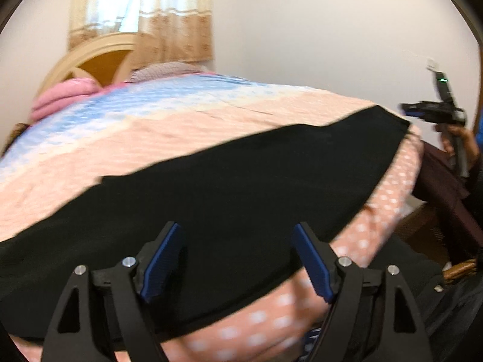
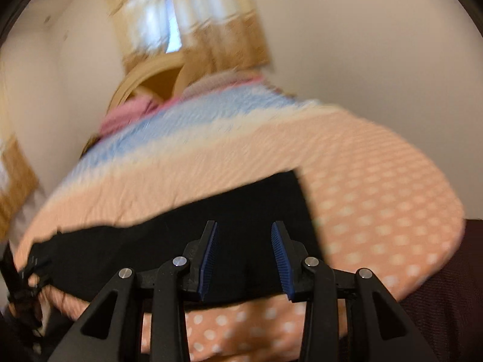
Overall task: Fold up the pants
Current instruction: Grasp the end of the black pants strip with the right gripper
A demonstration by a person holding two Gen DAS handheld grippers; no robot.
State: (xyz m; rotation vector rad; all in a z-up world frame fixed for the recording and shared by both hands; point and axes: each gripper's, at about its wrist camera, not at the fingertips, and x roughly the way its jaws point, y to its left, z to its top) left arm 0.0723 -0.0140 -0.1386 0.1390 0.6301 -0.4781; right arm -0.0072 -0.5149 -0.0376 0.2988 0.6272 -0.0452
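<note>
Black pants (image 1: 241, 187) lie flat on the bedspread (image 1: 181, 126), long axis running left-right along the near bed edge, crosswise to both grippers' reach. Left gripper (image 1: 238, 259) is wide open and empty, hovering over the near hem mid-length. Right gripper (image 2: 244, 256) is partly open and empty at the right end; both look equally close.

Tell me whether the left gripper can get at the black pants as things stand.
Probably yes: the left gripper is open right over the black pants, which lie flat on the bed with nothing between.
</note>
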